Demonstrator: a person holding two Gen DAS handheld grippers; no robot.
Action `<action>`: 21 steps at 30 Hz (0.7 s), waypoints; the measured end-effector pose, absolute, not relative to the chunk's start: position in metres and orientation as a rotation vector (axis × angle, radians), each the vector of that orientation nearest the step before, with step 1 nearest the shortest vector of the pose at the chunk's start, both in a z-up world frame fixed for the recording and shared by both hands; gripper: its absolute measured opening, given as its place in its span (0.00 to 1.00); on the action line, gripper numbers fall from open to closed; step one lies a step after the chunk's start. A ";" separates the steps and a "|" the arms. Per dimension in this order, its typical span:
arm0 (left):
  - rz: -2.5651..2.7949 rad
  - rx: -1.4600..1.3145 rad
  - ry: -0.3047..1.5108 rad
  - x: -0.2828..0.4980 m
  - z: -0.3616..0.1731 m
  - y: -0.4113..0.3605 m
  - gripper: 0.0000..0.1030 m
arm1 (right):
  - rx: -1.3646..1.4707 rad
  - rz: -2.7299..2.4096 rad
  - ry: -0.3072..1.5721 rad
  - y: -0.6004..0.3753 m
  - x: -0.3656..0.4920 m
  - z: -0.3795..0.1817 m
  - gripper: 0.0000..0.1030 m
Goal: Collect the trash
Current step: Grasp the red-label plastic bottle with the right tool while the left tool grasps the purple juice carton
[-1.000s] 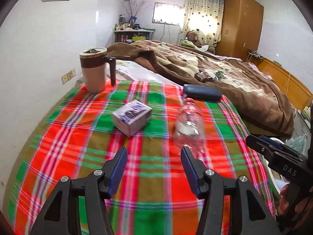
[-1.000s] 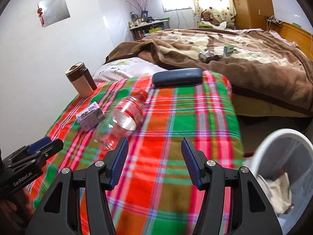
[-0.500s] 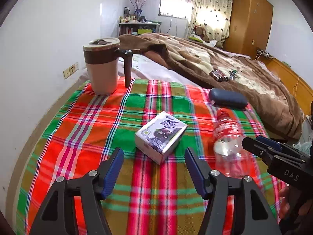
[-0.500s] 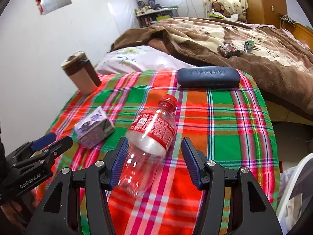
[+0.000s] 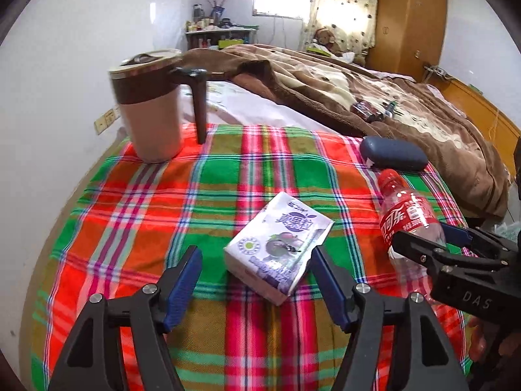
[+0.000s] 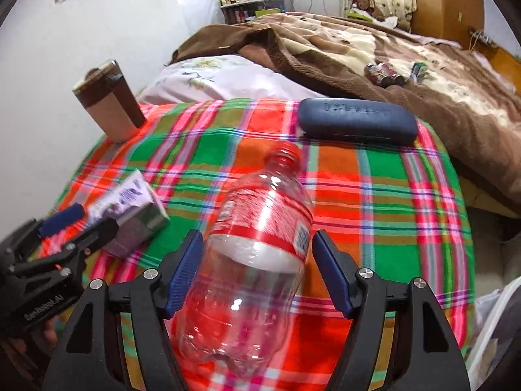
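Observation:
A small purple-and-white drink carton [image 5: 278, 247] lies on the plaid cloth [image 5: 211, 189]. My left gripper [image 5: 255, 282] is open, its blue pads either side of the carton's near end, not touching. An empty clear plastic bottle with a red label [image 6: 257, 254] lies on its side. My right gripper [image 6: 257, 273] is open and straddles the bottle's body, pads apart from it. The bottle [image 5: 407, 218] and the right gripper also show at the right of the left wrist view; the carton [image 6: 130, 208] shows at the left of the right wrist view.
A brown-and-beige lidded mug [image 5: 151, 107] stands at the back left. A dark blue glasses case [image 6: 356, 125] lies at the cloth's far edge. A bed with a brown blanket [image 5: 374, 97] lies behind. A white bin's rim [image 6: 498, 335] shows at lower right.
Both grippers have moved forward: the left now frames the carton, the right now frames the bottle. Both stay open.

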State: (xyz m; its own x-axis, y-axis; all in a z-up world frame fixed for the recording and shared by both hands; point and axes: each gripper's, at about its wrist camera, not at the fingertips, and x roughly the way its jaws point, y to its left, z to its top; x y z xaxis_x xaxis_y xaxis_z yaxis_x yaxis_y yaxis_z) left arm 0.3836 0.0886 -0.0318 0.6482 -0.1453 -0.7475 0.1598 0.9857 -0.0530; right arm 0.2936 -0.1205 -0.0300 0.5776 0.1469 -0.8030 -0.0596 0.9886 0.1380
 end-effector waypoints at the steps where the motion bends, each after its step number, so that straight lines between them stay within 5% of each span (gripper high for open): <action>1: -0.173 0.027 0.850 0.385 -0.033 0.087 0.68 | 0.074 0.104 0.941 -0.122 0.293 -0.031 0.69; 21: -0.214 0.075 0.893 0.418 -0.059 0.068 0.69 | -0.047 0.127 0.940 -0.118 0.304 -0.041 0.69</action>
State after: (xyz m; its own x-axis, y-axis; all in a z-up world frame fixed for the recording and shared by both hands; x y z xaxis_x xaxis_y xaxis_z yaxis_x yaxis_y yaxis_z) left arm 0.4180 0.0682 -0.0594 0.6071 -0.1539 -0.7796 0.2160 0.9761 -0.0245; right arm 0.3044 -0.1180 -0.0408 0.5831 0.0879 -0.8076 -0.1288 0.9916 0.0150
